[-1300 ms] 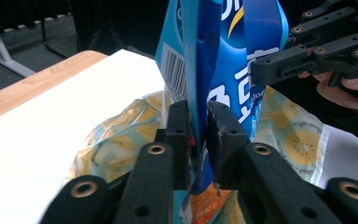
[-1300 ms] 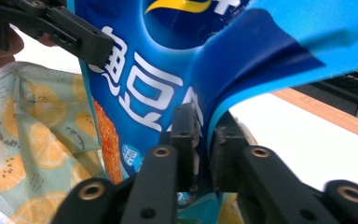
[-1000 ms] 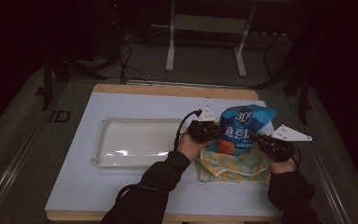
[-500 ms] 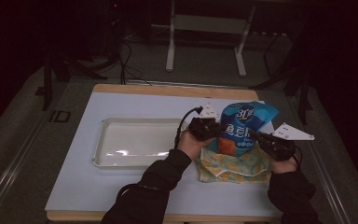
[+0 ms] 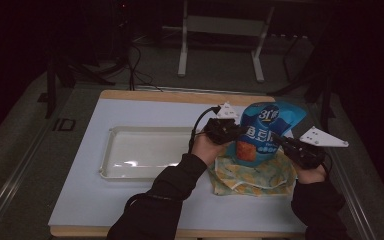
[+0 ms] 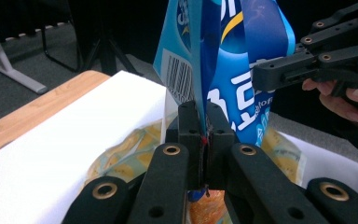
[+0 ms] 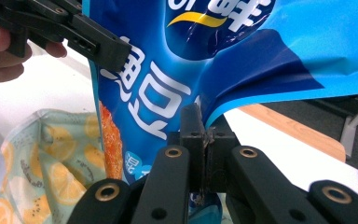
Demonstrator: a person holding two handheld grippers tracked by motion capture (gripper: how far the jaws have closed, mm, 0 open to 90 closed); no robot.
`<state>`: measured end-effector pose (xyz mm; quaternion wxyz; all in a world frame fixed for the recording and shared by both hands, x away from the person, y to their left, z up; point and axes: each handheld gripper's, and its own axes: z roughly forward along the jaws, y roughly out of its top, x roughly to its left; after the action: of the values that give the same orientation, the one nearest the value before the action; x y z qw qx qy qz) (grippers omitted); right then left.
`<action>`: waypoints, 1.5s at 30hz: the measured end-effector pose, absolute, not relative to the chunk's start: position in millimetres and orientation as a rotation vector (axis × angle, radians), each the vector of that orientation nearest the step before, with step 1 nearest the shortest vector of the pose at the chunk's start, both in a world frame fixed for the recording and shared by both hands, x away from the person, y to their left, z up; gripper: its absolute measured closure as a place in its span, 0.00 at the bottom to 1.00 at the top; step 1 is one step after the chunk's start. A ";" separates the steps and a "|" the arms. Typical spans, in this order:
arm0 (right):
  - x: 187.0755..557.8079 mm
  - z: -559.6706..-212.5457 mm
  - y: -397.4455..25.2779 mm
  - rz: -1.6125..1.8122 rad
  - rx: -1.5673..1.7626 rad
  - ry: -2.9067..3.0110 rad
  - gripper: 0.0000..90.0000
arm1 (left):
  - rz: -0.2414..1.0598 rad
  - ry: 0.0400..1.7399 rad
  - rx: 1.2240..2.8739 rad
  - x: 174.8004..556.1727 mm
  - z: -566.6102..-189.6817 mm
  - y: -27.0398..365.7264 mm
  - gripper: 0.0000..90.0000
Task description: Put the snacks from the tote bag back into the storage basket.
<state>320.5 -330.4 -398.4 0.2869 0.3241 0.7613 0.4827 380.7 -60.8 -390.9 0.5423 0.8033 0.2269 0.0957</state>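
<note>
A blue snack bag (image 5: 266, 131) with white lettering is held upright off the table between both grippers. My left gripper (image 5: 236, 131) is shut on the bag's left edge (image 6: 204, 116), jaws pressed together on the foil. My right gripper (image 5: 278, 139) is shut on the bag's right edge (image 7: 204, 130). Under the bag lies a yellow lemon-print pouch (image 5: 252, 172), flat on the white table mat (image 5: 145, 195). The same pouch (image 7: 42, 163) shows in the right gripper view, and the pouch (image 6: 126, 154) also appears beneath the left jaws.
A clear shallow tray (image 5: 147, 152) sits on the mat left of the grippers. The wooden table edge (image 5: 180, 96) runs along the far side. Beyond it stand a metal stand (image 5: 220, 45) and cables on the dark floor.
The blue bag has stayed gripped on both sides and shifted slightly, its top tilting a little. Both hands have barely moved.
</note>
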 end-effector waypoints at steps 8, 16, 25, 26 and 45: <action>320.0 -383.8 -330.0 1.294 0.861 2.014 0.98 | 0.227 0.529 1.905 382.4 -376.8 -60.3 0.99; 319.1 -370.2 -328.6 1.295 0.844 2.000 0.98 | 0.237 0.517 1.894 382.1 -359.6 -58.4 0.99; 321.5 -351.6 -323.7 1.294 0.825 1.981 0.99 | 0.248 0.518 1.876 385.2 -342.4 -53.2 0.99; 322.7 -348.2 -322.1 1.292 0.820 1.979 0.99 | 0.247 0.519 1.872 385.5 -341.3 -52.6 0.99; 337.3 -329.8 -291.2 1.313 0.778 1.982 0.99 | 0.294 0.559 1.840 388.4 -323.3 -18.6 0.99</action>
<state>337.3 -291.2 -329.8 0.3148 0.2951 0.7521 0.4982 388.4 -18.6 -323.3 0.5632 0.7815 0.2376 0.1248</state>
